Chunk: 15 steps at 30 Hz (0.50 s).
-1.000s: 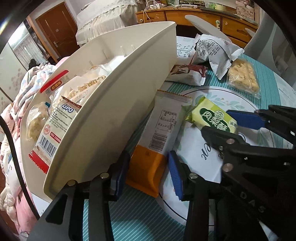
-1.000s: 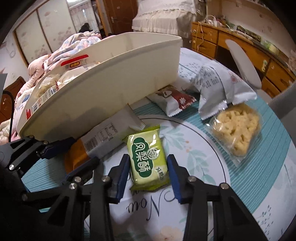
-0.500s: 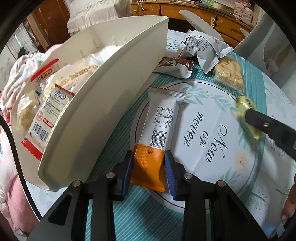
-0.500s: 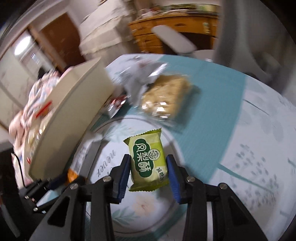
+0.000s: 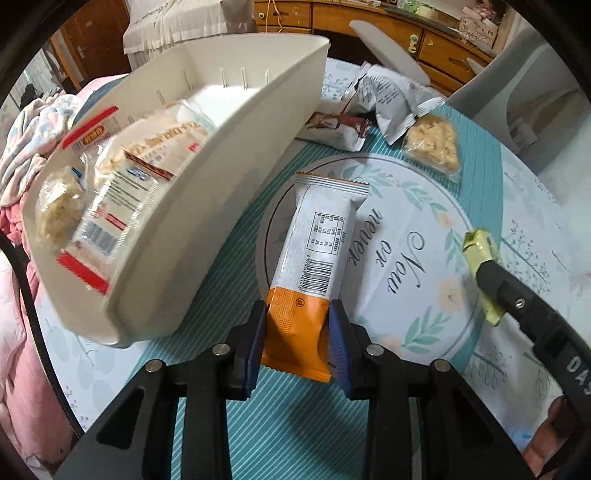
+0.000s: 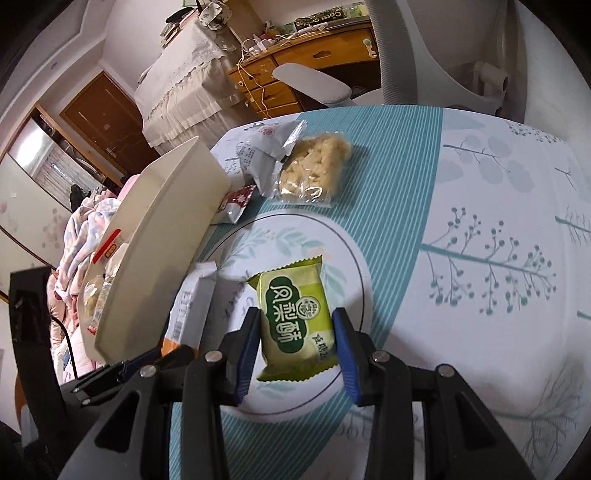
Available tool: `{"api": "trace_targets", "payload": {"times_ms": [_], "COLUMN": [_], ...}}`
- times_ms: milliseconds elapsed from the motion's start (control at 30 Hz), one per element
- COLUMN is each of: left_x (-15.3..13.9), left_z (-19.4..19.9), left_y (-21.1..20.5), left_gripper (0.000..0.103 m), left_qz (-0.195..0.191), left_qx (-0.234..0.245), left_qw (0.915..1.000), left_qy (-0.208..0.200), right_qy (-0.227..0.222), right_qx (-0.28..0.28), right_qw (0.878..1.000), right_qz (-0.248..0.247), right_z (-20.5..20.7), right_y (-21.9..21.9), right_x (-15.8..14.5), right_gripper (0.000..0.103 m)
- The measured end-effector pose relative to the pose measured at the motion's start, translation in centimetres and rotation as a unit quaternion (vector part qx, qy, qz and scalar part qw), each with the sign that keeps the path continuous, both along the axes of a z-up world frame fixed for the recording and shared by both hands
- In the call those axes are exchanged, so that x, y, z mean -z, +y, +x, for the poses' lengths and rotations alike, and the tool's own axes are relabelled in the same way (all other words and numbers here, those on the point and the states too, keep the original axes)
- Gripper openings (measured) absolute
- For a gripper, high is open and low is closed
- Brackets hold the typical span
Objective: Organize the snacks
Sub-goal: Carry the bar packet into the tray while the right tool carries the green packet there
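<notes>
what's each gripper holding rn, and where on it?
Left gripper: orange-and-white bar packet, by its orange end. Right gripper: green pastry packet, by its side edges.

A home bedroom: wooden dresser [image 5: 388,26], heaped bedding [image 5: 26,136], door [image 6: 107,114].

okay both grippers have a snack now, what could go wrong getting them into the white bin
The left gripper pinches the long orange and white packet only at its orange end, so it may swing or slip. The white bin is already crowded at its near end with packets. The right gripper holds the green packet by its sides; a bump could knock it loose.
</notes>
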<state>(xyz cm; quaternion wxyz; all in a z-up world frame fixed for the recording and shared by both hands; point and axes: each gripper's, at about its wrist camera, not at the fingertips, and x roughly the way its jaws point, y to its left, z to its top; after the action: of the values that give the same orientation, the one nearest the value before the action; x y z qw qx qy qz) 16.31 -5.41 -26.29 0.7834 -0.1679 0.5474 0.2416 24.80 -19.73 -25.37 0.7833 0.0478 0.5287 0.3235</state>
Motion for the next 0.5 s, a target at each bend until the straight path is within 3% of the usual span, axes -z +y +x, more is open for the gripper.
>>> {"api": "trace_targets", "payload": {"times_ms": [267,500], "left_x": [-5.3,-10.7], "left_z": [-1.5,-3.8], "left_y": [-1.0,-0.4], "left_gripper": [0.031,0.031], "left_qz": [0.011,0.023], "left_qx": [0.042,0.049], "left_qw": [0.9989,0.9974], "left_qy": [-0.016,-0.048], "right_qy": [0.015,0.031], "right_qx": [0.032,0.044], "right_qw": [0.999,0.999], "right_qz": [-0.005,0.004], "right_z": [-1.8,-4.4], "right_y": [-0.6,-1.0], "right_x": [-2.9,-5.7], "right_gripper": [0.039,0.039]}}
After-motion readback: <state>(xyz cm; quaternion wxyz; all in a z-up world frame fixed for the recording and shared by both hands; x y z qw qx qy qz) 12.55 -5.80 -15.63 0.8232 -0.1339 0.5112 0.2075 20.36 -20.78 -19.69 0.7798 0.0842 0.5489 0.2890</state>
